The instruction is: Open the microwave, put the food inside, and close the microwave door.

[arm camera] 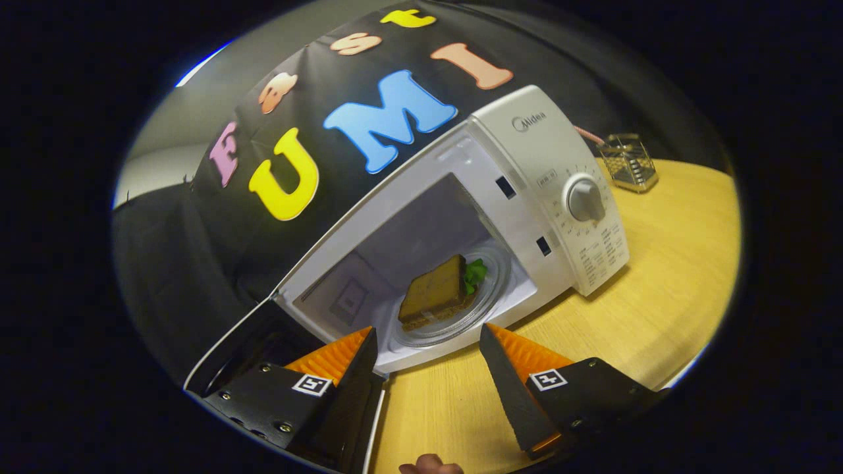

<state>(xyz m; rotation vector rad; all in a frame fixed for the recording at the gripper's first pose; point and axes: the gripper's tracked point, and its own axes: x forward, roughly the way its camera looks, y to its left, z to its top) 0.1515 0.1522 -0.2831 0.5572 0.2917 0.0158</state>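
Sandwich (436,295) with green lettuce is lying on the glass turntable plate (487,299) inside a white microwave (546,164), whose door (227,355) is hanging open beside one finger. The microwave is sitting on a wooden table (672,276). The gripper (428,342) is hovering just outside the opening, fingers spread apart and gripping nothing. A wire basket (629,161) is standing beyond the microwave

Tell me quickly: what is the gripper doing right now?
Gripper: open, holding nothing, fingers apart just before the sandwich inside the open microwave.
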